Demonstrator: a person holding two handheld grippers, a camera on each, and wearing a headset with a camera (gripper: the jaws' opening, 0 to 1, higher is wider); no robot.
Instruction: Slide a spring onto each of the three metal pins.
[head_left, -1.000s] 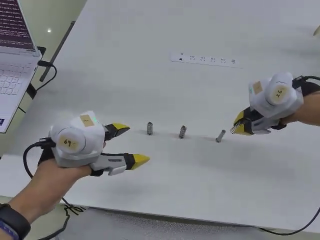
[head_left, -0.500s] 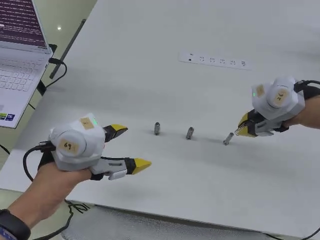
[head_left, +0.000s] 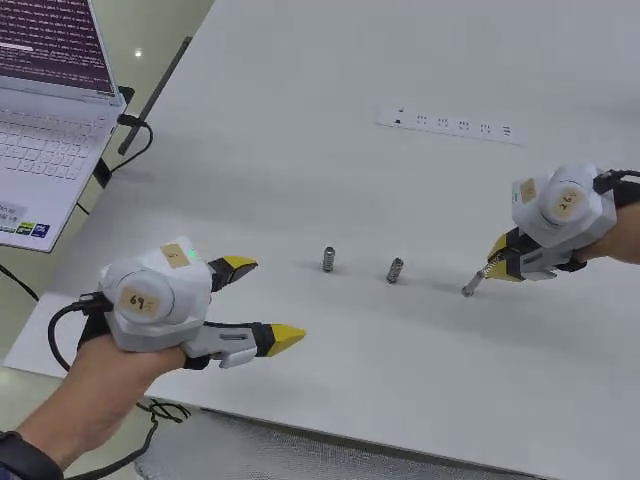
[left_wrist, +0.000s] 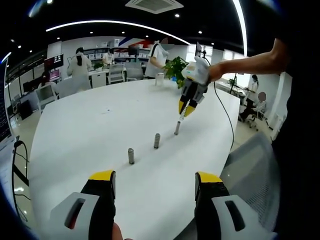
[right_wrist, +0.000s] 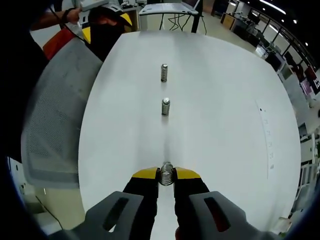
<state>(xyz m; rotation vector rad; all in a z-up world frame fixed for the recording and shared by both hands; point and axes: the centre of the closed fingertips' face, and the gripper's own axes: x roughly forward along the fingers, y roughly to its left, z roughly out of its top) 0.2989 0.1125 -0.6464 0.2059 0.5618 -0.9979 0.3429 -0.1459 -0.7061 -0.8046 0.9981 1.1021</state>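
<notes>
Right gripper (head_left: 500, 260) is clamped on a little spring (right_wrist: 166, 177), whose free end is right at the tip of the bare right pin (head_left: 468, 288). Middle pin (head_left: 395, 270) and left pin (head_left: 328, 259) already wear theirs. Left gripper (head_left: 263, 300) hangs wide open by the worktop's (head_left: 300, 150) front edge. The spring looks light and squishy and would probably ping away if squeezed, so I'd pinch the upper coils gently.

- Premises: an open-plan office.
- A large white table (head_left: 420, 60) serves as the workbench. An open laptop (head_left: 45, 90) sits just beside its left edge, with a cable (head_left: 140, 135) plugged in.
- A white power strip (head_left: 452, 125) lies on the table's far half.
- Beyond the table are desks with chairs (left_wrist: 116, 74), standing people (left_wrist: 80, 64) and a potted plant (left_wrist: 174, 70).
- Above the table are curved strip lighting (left_wrist: 115, 23) and a ceiling air vent (left_wrist: 154, 4).
</notes>
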